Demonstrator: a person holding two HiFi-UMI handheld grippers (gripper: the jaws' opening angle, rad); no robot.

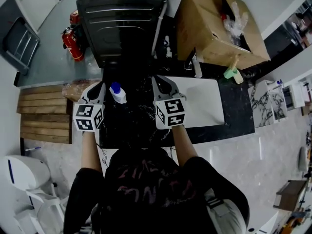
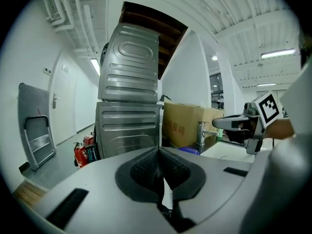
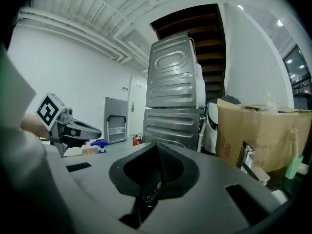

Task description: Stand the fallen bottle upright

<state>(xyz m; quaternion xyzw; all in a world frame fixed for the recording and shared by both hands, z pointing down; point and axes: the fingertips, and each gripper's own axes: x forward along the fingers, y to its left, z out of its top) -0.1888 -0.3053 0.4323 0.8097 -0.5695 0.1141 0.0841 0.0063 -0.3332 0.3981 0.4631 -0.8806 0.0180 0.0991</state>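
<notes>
A small white bottle with a blue cap [image 1: 117,92] stands upright on the black counter [image 1: 131,126], between my two grippers and nearer the left one. My left gripper [image 1: 99,86] is just left of it and apart from it, jaws shut with nothing in them [image 2: 159,150]. The blue cap [image 2: 188,150] peeks over that gripper's body. My right gripper [image 1: 159,80] hangs to the bottle's right, also shut and empty [image 3: 157,147]. In the right gripper view the left gripper [image 3: 73,129] shows at the left, with the blue cap [image 3: 100,144] beside it.
Two stacked grey appliances [image 1: 122,23] stand behind the counter. An open cardboard box [image 1: 219,28] sits at the back right, with a tap [image 1: 196,67] and a white sink basin [image 1: 202,104] below it. A red fire extinguisher [image 1: 72,43] and a wooden pallet [image 1: 44,113] are at left.
</notes>
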